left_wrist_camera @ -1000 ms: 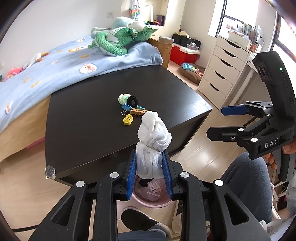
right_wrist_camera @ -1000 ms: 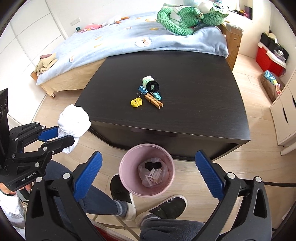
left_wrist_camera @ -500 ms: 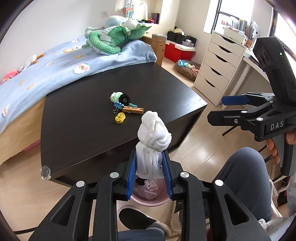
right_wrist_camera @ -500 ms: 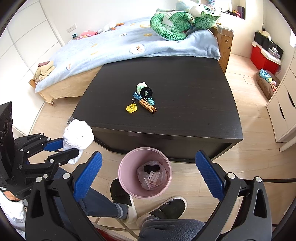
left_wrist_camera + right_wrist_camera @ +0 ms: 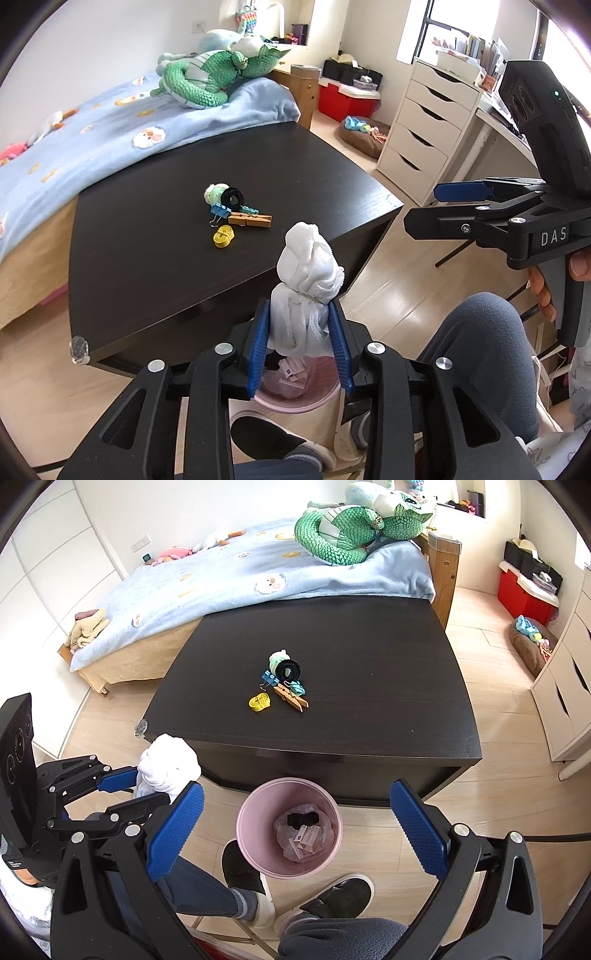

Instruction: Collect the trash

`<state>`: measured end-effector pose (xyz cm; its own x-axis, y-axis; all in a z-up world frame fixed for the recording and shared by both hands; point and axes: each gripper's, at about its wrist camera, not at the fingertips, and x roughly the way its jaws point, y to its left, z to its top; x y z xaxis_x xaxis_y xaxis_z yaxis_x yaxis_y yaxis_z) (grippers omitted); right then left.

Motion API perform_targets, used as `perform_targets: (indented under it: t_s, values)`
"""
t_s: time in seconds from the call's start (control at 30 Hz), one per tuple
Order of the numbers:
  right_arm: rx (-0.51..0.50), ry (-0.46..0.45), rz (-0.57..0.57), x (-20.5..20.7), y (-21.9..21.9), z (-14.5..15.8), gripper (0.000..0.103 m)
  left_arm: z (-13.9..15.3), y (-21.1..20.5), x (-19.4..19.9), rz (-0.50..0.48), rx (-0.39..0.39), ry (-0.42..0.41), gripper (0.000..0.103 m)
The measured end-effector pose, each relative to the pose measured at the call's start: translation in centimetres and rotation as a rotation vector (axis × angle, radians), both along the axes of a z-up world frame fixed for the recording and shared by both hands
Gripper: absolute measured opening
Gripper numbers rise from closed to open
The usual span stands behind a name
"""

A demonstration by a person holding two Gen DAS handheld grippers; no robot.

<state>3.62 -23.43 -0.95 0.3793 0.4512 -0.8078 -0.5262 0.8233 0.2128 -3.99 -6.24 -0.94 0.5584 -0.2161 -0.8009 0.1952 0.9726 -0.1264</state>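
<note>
Left tongs (image 5: 300,345): jaws opening, crumpled white tissue wad (image 5: 306,284) between the blue pads (image 5: 258,347), top of the wad sticking up past the tips. Wad looks in contact with both pads; can't tell how firmly.

From the left wrist view the wad sits directly over the round pink plastic trash bin (image 5: 258,812) on the wood floor, bin mouth visible right beneath the jaws at 6 o'clock. Bin already has a clear liner with a black piece and paper scraps in it.

Right tongs (image 5: 295,830): jaws wide apart, nothing between them, bin framed in the gap. In the left wrist view the right tongs sit at 3 o'clock, well apart from the wad.

Dark wooden desk (image 5: 369,657): bin stands just beside its near edge. Small cluster near desk centre, at 12 o'clock from the bin: yellow plastic clip (image 5: 259,703), wooden clothespin (image 5: 291,698), blue binder clip (image 5: 269,678), black tape roll (image 5: 289,670), pale green fuzzy ball (image 5: 277,658). All close together, some touching.

Person's shoes flank the bin at 6 o'clock.
</note>
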Motion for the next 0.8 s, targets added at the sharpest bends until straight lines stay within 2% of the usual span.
perform_targets:
  t_s: [0.07, 0.1, 0.17, 0.2, 0.37, 0.5, 0.8]
  values:
    - [0.001, 0.001, -0.003, 0.1, -0.1, 0.0, 0.099, -0.1, 0.2, 0.1, 0.009, -0.006, -0.003, 0.06]
    - [0.001, 0.001, -0.003, 0.1, -0.1, -0.1, 0.099, -0.1, 0.2, 0.1, 0.012, -0.01, -0.004, 0.065]
    - [0.004, 0.004, -0.002, 0.1, -0.1, -0.1, 0.099, 0.0, 0.4, 0.0, 0.016, -0.026, -0.013, 0.084]
    - [0.004, 0.005, -0.002, 0.1, -0.2, -0.2, 0.099, 0.0, 0.4, -0.1, 0.02, -0.028, -0.018, 0.087]
    - [0.007, 0.006, 0.0, 0.1, -0.1, -0.3, 0.099, 0.3, 1.4, -0.1, 0.085, -0.03, -0.043, 0.095]
    - [0.006, 0.009, 0.003, 0.1, 0.1, -0.6, 0.099, 0.6, 2.1, -0.1, 0.123, -0.021, -0.057, 0.095]
    - [0.006, 0.018, 0.004, 0.3, 0.3, -0.8, 0.099, 0.8, 2.7, 0.1, 0.132, 0.003, -0.069, 0.095]
